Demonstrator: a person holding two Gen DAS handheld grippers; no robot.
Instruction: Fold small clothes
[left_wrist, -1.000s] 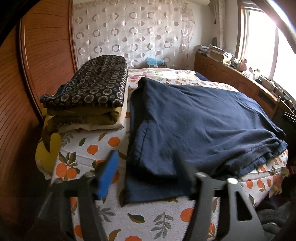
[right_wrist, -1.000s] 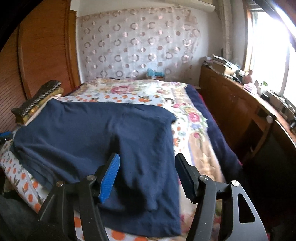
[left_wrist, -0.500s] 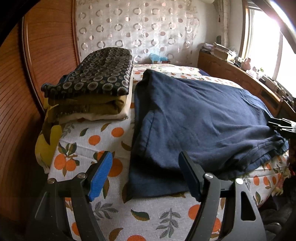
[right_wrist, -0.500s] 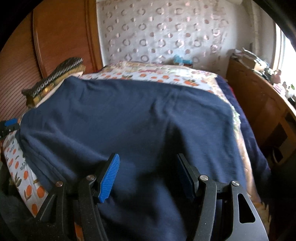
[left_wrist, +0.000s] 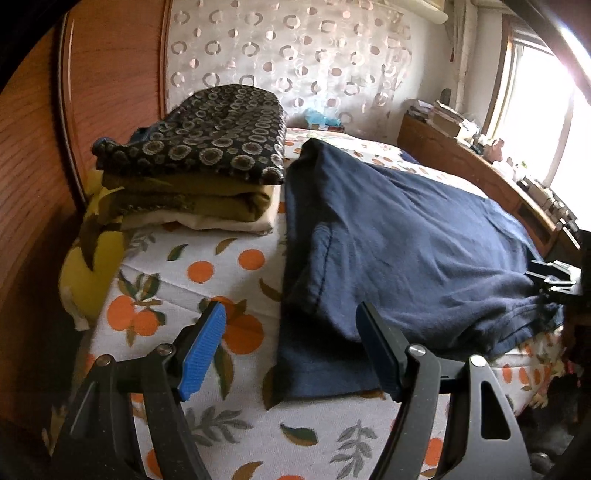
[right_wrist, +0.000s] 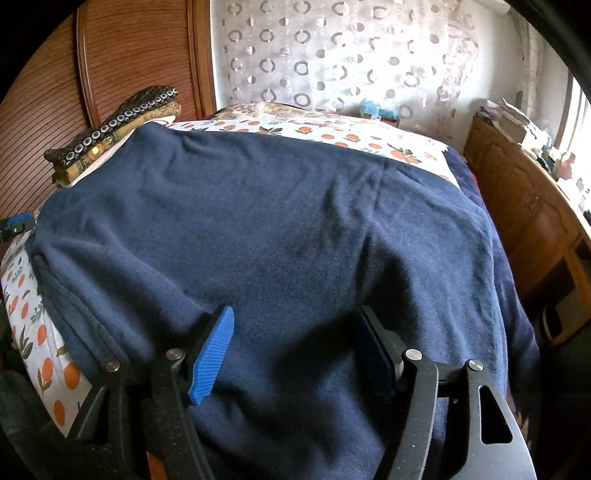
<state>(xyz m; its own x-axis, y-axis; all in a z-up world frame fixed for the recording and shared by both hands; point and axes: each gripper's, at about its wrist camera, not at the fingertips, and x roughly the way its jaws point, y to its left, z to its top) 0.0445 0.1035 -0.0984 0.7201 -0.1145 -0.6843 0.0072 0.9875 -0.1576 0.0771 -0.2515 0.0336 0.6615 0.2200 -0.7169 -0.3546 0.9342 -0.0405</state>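
Lying spread over the orange-print bedspread (left_wrist: 229, 266) is the navy garment (left_wrist: 406, 251), flattened across most of the bed, its near hem draped toward the bed's front edge. All places below are relative to that garment.

Left gripper (left_wrist: 291, 354): jaws wide apart, nothing clamped. It hangs over the garment's near left corner; the blue pad (left_wrist: 201, 354) sits over bare bedspread just left of the cloth edge, and the dark finger (left_wrist: 380, 358) is over the navy fabric. Cannot tell if either tip touches cloth.

Right gripper (right_wrist: 295, 350): jaws also wide, and they have just been opening a little further. Navy fabric fills the gap between the fingers, but the pads do not press on it, so no grip. It sits low over the garment's near right part. From the left wrist view, it shows as a black tip at the garment's far right edge (left_wrist: 550, 277).

Stack of folded clothes (left_wrist: 195, 162): just beside the garment's left edge, toward the back, with the dark circle-print piece on top and olive and cream layers under it.

Yellow cushion (left_wrist: 88, 273): left of the garment, below the stack, at the bed's side.

Wooden cabinet (right_wrist: 524, 206): right of the garment, apart from the bed.

Curtain with ring pattern (right_wrist: 332, 55): behind the garment, on the far wall.
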